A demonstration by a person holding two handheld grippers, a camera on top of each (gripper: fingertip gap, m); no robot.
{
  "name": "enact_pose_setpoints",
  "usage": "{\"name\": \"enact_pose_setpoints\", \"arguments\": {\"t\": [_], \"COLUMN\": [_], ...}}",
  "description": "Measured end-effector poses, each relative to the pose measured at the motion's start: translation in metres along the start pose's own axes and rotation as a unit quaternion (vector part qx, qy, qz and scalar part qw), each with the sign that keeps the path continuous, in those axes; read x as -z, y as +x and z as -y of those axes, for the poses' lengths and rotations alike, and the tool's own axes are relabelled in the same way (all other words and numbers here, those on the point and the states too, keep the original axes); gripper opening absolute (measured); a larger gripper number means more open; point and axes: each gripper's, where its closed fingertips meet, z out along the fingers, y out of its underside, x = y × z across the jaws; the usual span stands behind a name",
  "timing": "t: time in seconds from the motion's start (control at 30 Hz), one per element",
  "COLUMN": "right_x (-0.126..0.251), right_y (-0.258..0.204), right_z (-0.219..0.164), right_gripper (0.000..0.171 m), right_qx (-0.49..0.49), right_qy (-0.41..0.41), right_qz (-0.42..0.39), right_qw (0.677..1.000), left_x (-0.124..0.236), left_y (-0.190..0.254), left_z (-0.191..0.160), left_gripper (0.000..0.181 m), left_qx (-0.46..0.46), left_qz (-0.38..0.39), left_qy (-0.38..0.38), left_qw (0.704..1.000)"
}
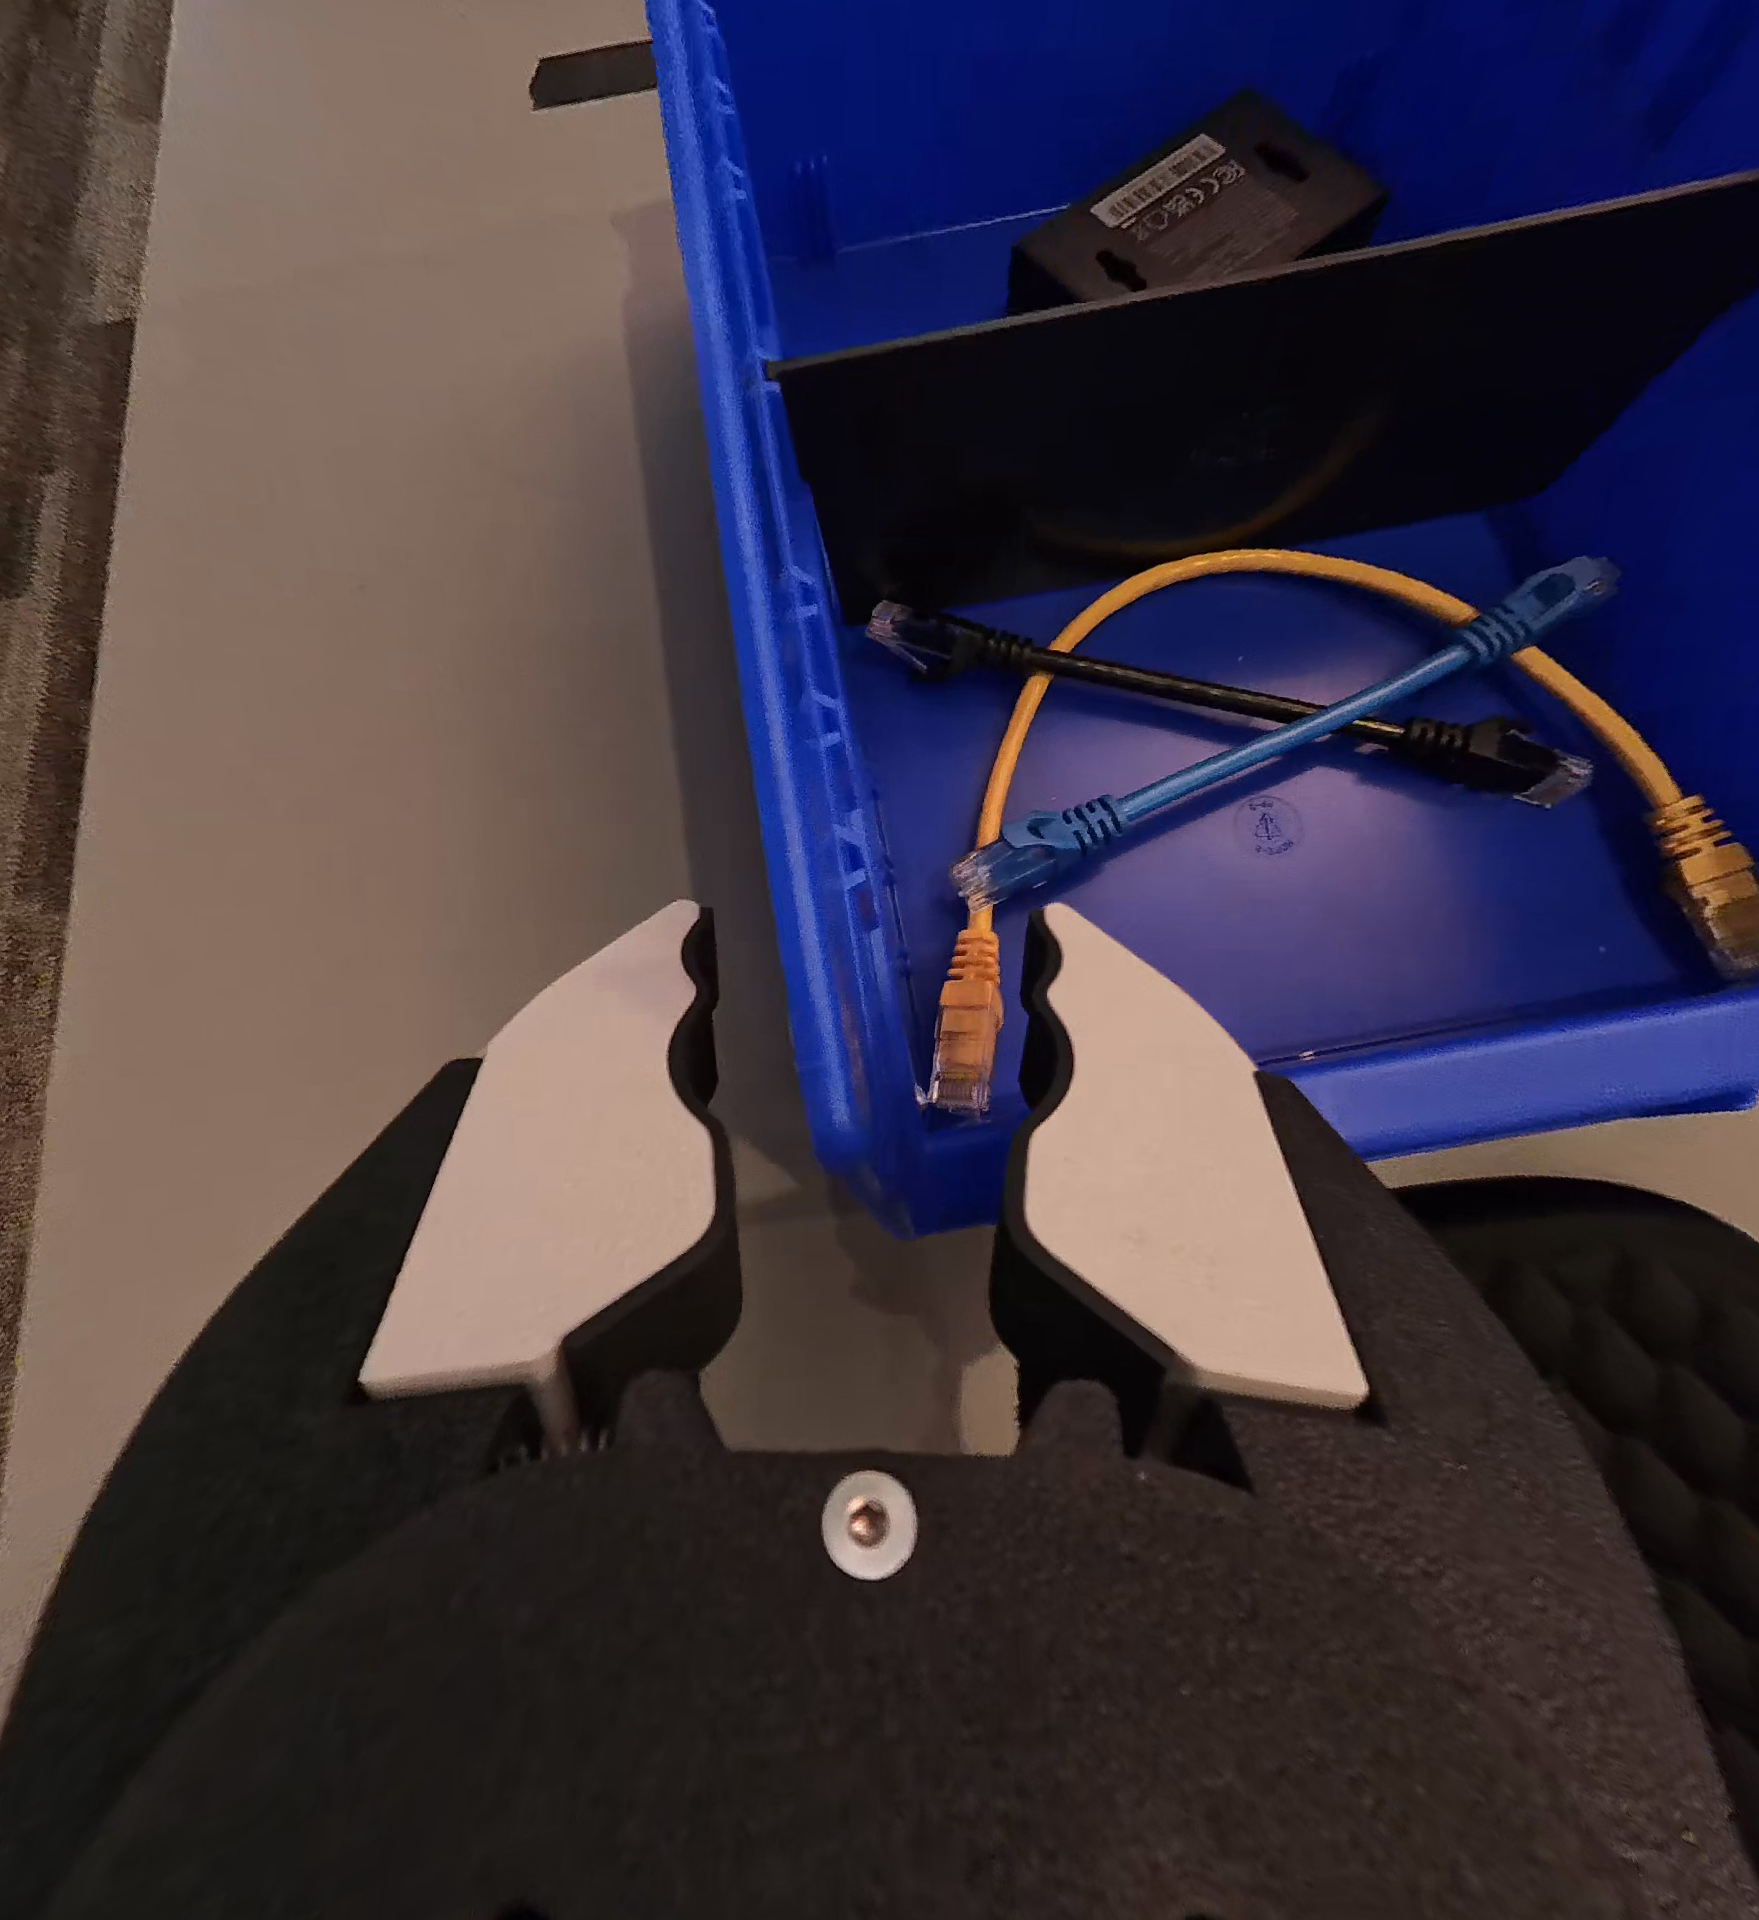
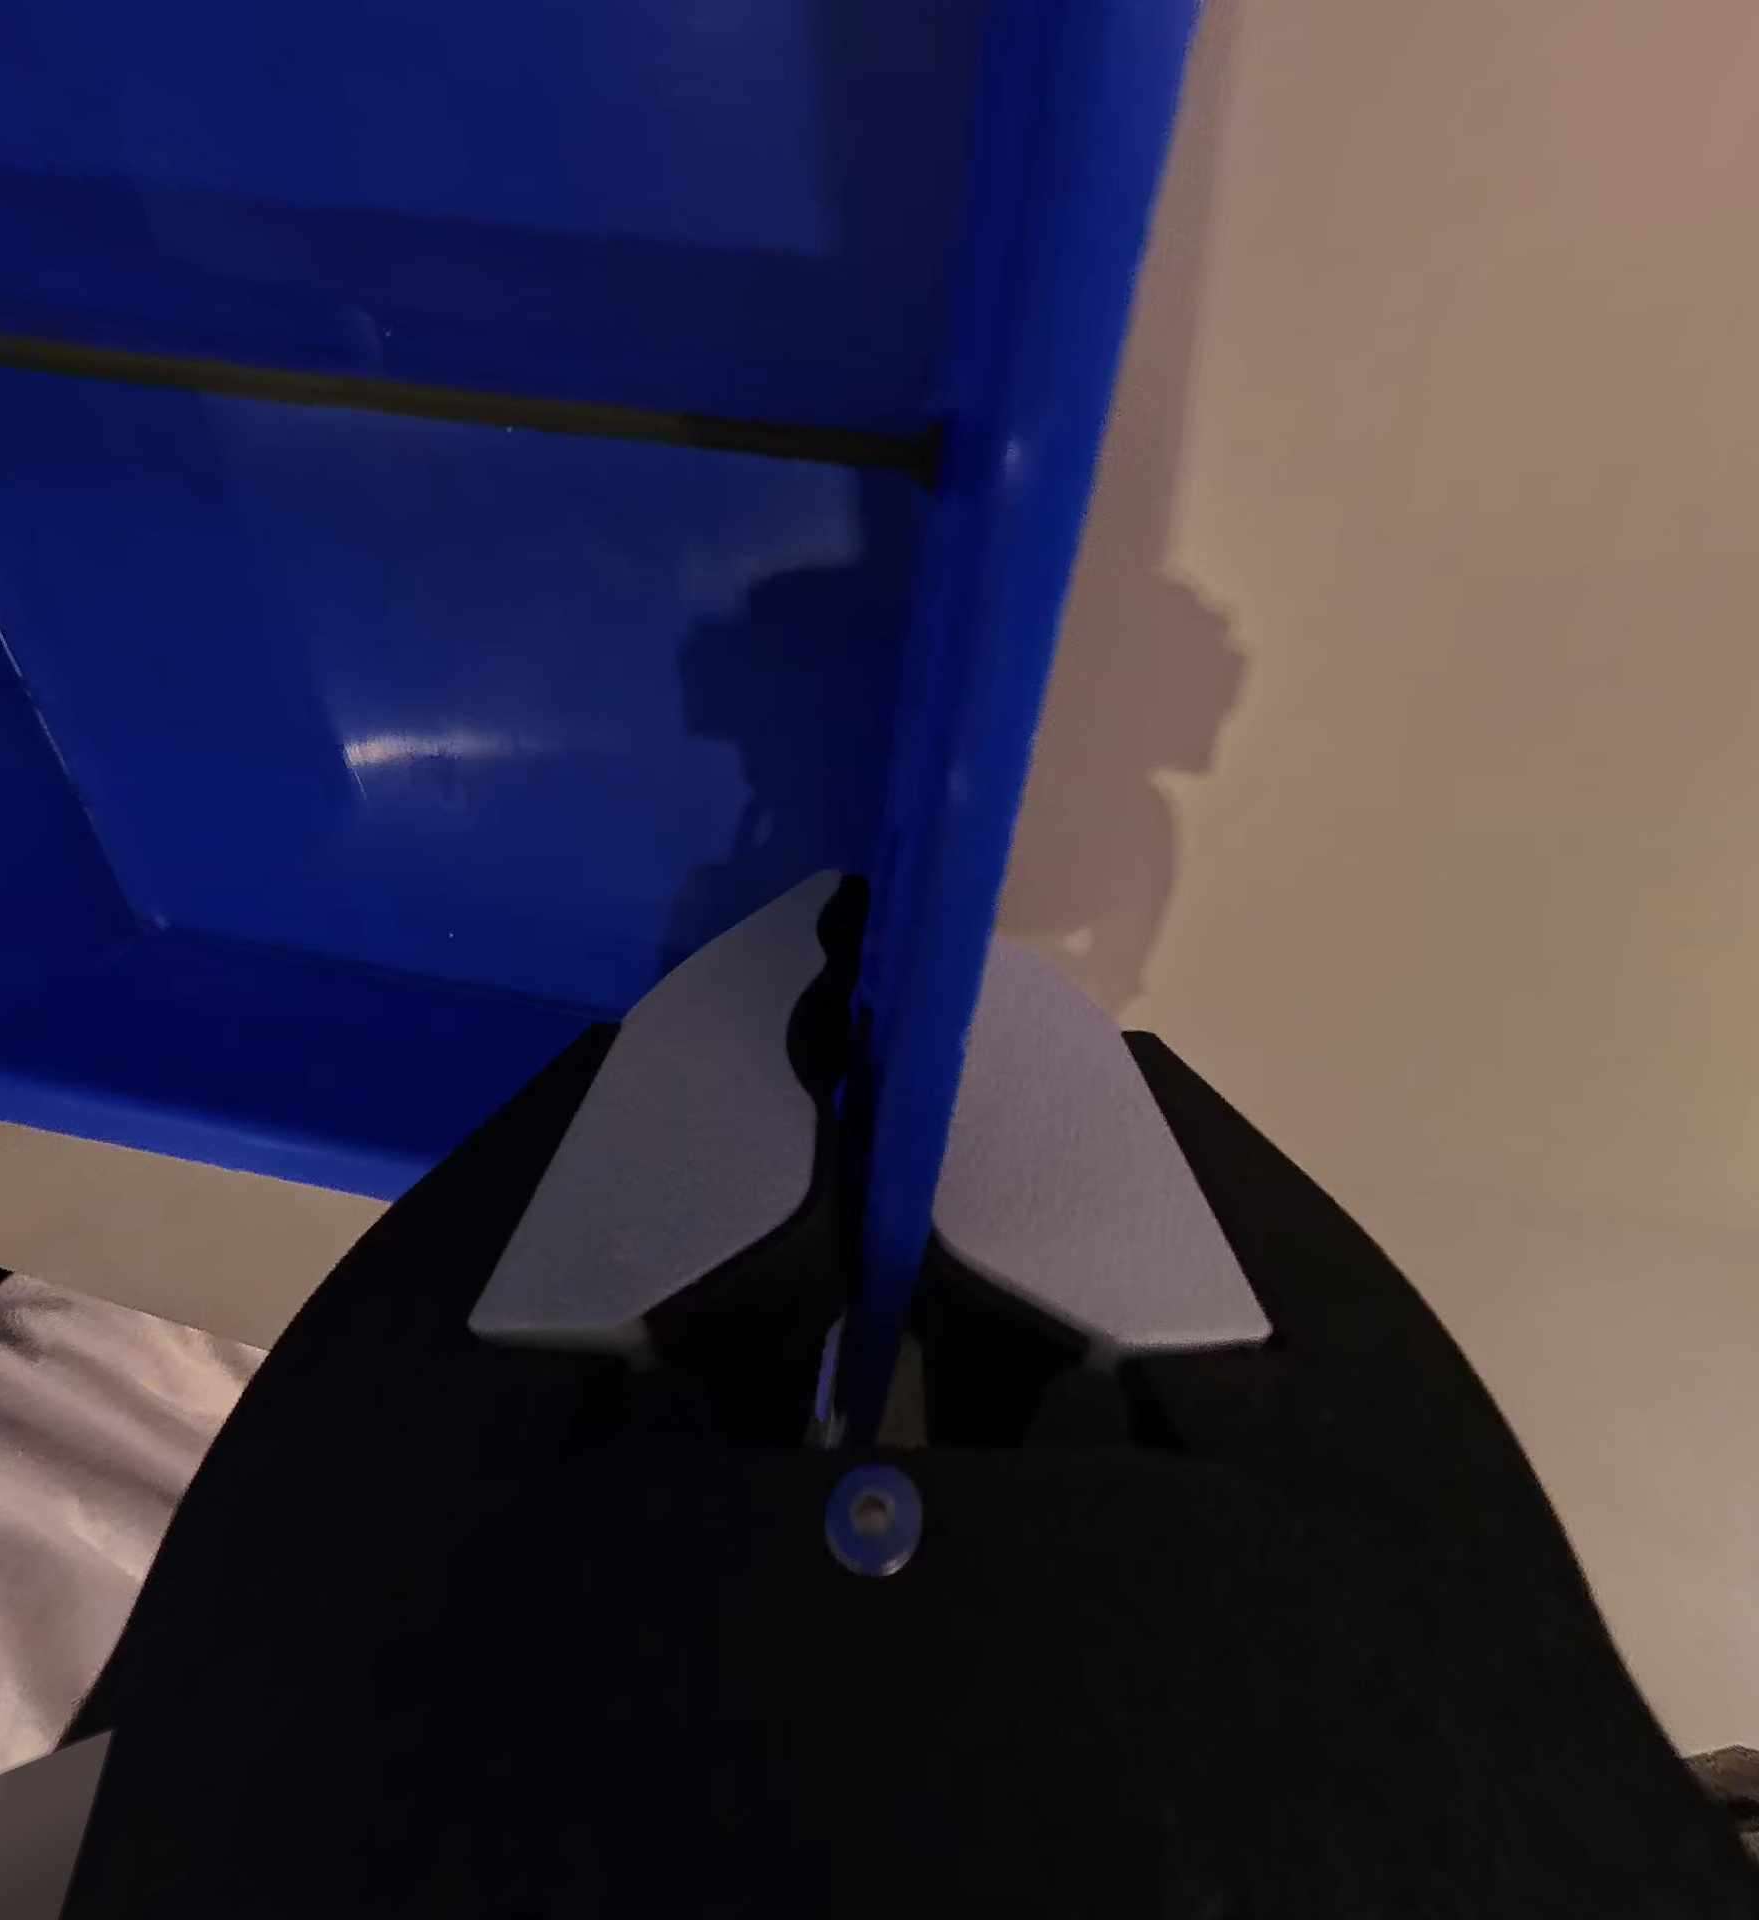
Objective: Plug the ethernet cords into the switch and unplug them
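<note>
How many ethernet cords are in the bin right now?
3, all in the blue bin's near compartment: yellow cord looped underneath, black cord and blue cord crossing over it. The divider may hide more.

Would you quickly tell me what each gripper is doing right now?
Left gripper: open, holding nothing, at the blue bin corner.
Right gripper: closed on the bin's side wall.
</note>
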Motion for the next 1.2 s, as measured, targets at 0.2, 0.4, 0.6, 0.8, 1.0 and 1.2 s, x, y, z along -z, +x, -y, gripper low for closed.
{"name": "enact_pose_setpoints", "arguments": {"t": [0.2,0.4,0.6,0.8,1.0,1.2], "right_x": [0.008,0.015,0.022,0.027,0.03,0.031], "right_y": [0.048,0.094,0.141,0.171,0.19,0.197], "right_z": [-0.01,-0.024,-0.046,-0.063,-0.073,-0.077], "right_gripper": [0.003,0.004,0.004,0.004,0.005,0.005], "right_qx": [-0.024,-0.052,-0.101,-0.136,-0.17,-0.184], "right_qy": [-0.002,-0.002,-0.017,-0.016,-0.009,0.003], "right_qz": [-0.001,0.0,-0.015,-0.006,0.004,0.001], "right_qw": [1.0,0.999,0.995,0.991,0.985,0.983], "left_x": [0.0,0.004,0.017,0.023,0.024,0.028], "left_y": [0.003,0.002,0.005,0.01,0.01,0.007], "left_z": [0.003,0.004,0.01,0.01,0.009,0.013], "left_gripper": [0.055,0.056,0.055,0.055,0.055,0.053], "left_qx": [0.01,0.005,-0.001,-0.008,-0.009,0.004], "left_qz": [0.0,0.024,0.042,0.058,0.066,0.06], "left_qy": [0.013,0.012,0.027,0.024,0.019,0.032], "left_qw": [1.0,1.0,0.999,0.998,0.998,0.998]}}
